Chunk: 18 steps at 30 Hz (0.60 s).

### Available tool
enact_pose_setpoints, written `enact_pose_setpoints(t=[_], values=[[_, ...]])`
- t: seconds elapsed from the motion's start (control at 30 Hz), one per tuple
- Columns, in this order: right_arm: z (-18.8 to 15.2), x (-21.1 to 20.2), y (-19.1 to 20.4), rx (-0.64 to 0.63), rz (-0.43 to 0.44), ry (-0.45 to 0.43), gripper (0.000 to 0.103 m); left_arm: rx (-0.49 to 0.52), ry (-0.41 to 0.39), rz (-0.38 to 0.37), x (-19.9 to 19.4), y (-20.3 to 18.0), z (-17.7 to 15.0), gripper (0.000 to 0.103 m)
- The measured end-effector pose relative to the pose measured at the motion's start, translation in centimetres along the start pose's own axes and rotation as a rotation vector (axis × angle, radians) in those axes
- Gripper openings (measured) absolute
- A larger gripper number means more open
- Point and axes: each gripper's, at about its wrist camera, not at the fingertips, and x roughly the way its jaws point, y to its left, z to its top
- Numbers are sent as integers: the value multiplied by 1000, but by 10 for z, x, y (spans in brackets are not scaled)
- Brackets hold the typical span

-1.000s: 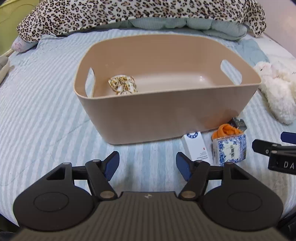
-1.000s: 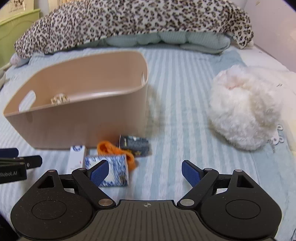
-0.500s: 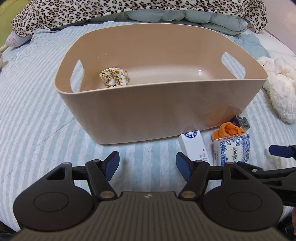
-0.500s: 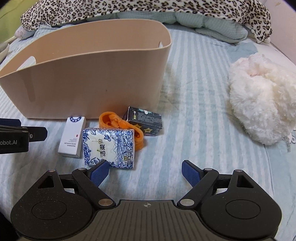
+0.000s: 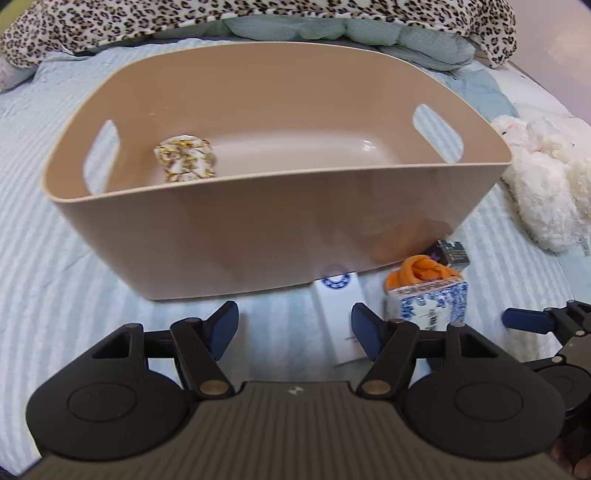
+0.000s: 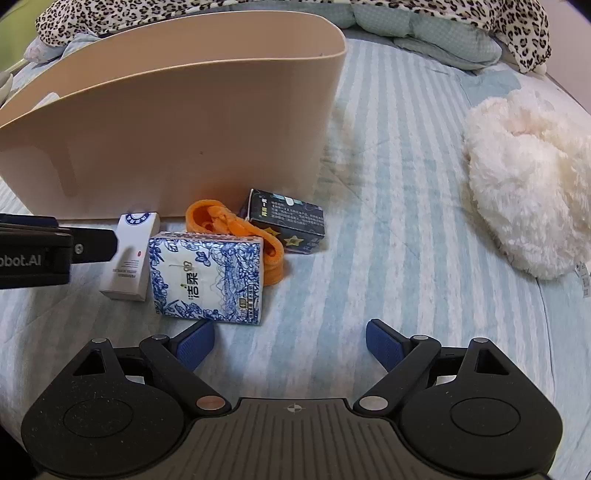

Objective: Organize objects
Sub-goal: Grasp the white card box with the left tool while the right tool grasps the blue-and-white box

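Observation:
A beige plastic bin stands on the bed and holds a floral fabric ball. In front of it lie a white box, a blue-and-white tissue pack, an orange cloth loop and a dark box. My left gripper is open and empty, low before the bin, its right finger by the white box. My right gripper is open and empty, just short of the tissue pack.
A white fluffy plush lies to the right on the striped blue bedspread. A leopard-print blanket and teal pillow lie behind the bin. The left gripper's body shows at the right view's left edge.
Both grippers have moved forward and down toward the bin and the objects in front of it. The objects have not moved. Both stay open.

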Motion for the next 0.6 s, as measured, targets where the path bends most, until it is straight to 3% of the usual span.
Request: enact_pose_setpoints(t=[0.23,0.47,0.6], values=[[-1,0,-3,7,2,1,91,-23,31,-53,19,-10,3,69],[-1,0,-6,25,6,-1,91,41,43,29,28,-18,0,69],[-1,-3,-1,37,47,-18,91,15,43,55,26,-6,-1,67]])
